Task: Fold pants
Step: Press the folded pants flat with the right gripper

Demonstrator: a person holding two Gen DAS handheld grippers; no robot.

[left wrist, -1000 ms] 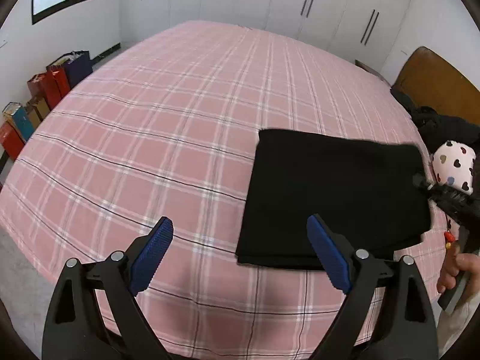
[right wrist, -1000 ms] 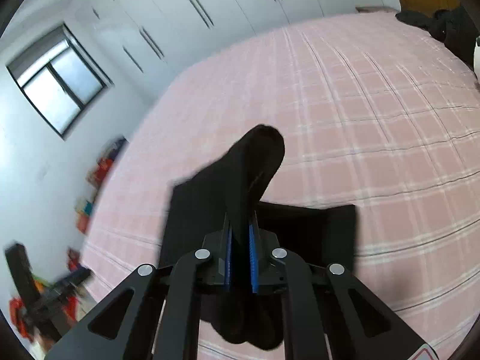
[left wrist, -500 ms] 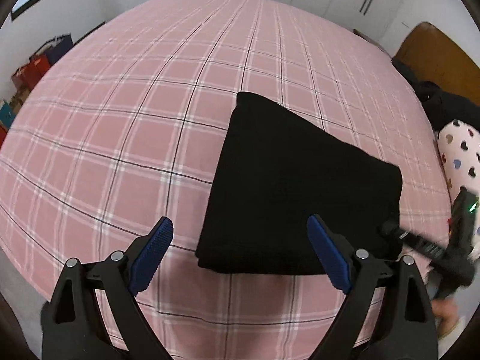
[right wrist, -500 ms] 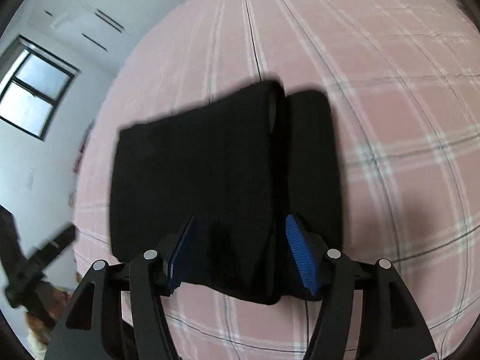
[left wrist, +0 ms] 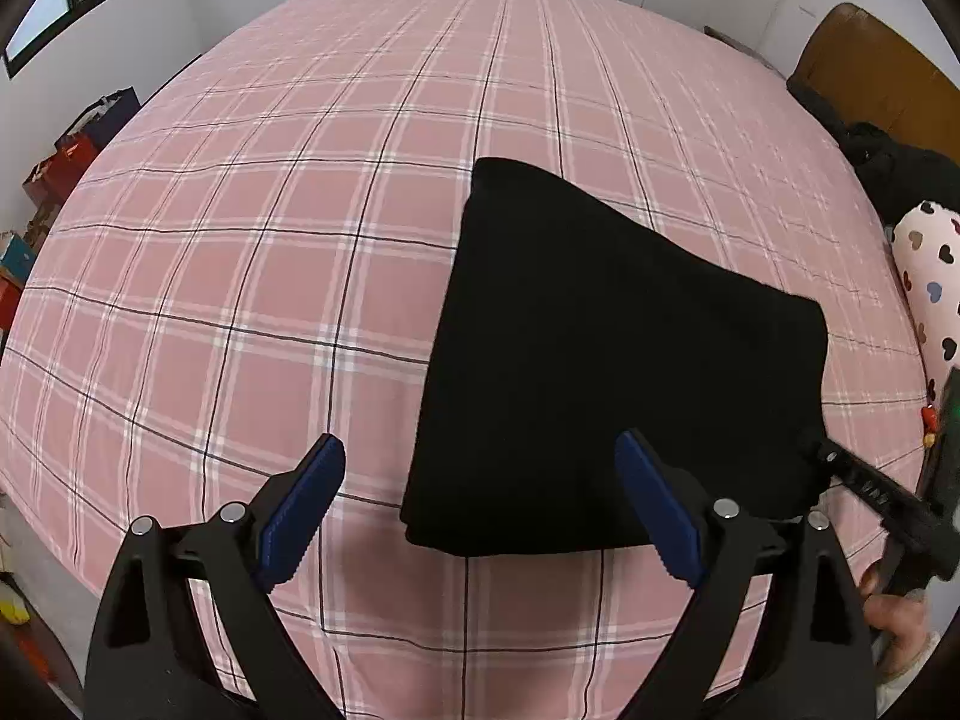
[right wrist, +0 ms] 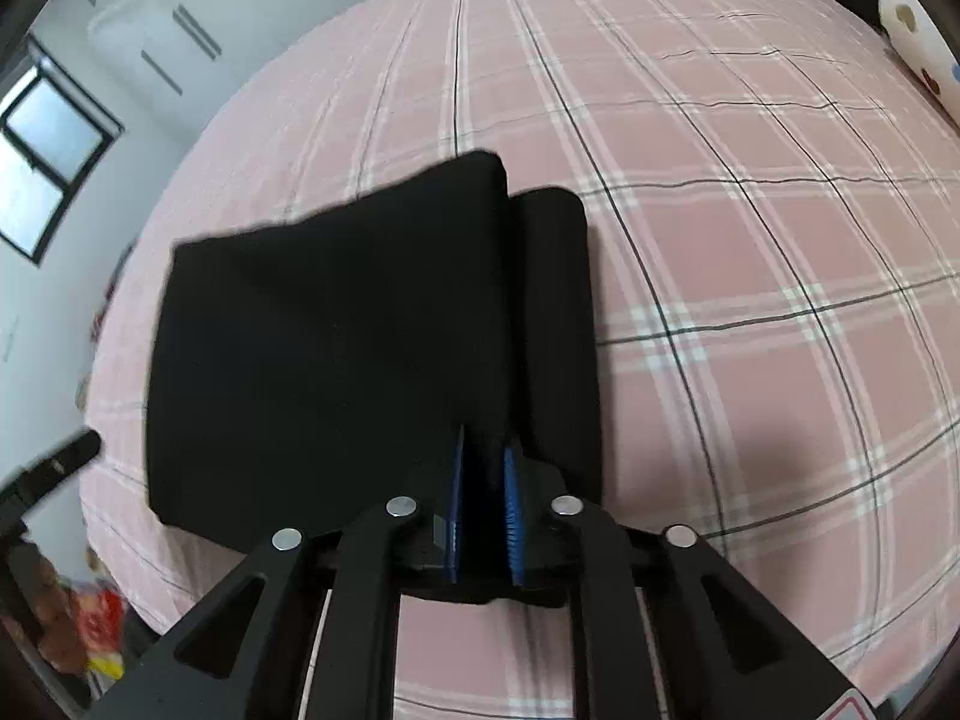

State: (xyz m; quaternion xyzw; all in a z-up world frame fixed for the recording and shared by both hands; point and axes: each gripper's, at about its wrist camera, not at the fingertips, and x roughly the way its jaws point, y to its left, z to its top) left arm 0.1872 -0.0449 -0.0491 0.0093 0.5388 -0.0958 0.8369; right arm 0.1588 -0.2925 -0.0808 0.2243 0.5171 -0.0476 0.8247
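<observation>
The black pants (left wrist: pixel 612 348) lie folded into a thick rectangle on the pink plaid bed (left wrist: pixel 300 240). My left gripper (left wrist: pixel 477 444) hangs open over the bundle's near left corner, nothing between its blue pads. In the right wrist view the pants (right wrist: pixel 336 336) show a top layer and a narrower strip along its right side. My right gripper (right wrist: pixel 485 462) is at the near edge, its jaws closing, with black cloth between the blue pads. The left wrist view shows that right gripper (left wrist: pixel 864 480) at the bundle's near right corner, with a hand below it.
A heart-patterned pillow (left wrist: pixel 927 276) and dark clothes (left wrist: pixel 888 162) lie by the brown headboard (left wrist: pixel 870 60) at the right. Bags (left wrist: pixel 72 150) stand on the floor left of the bed. White wardrobes line the far wall. The bed's front edge is close below both grippers.
The right gripper let go of the lifted fold, which now lies flat, and has closed again on the near edge. The left gripper came down closer to the bundle, still open.
</observation>
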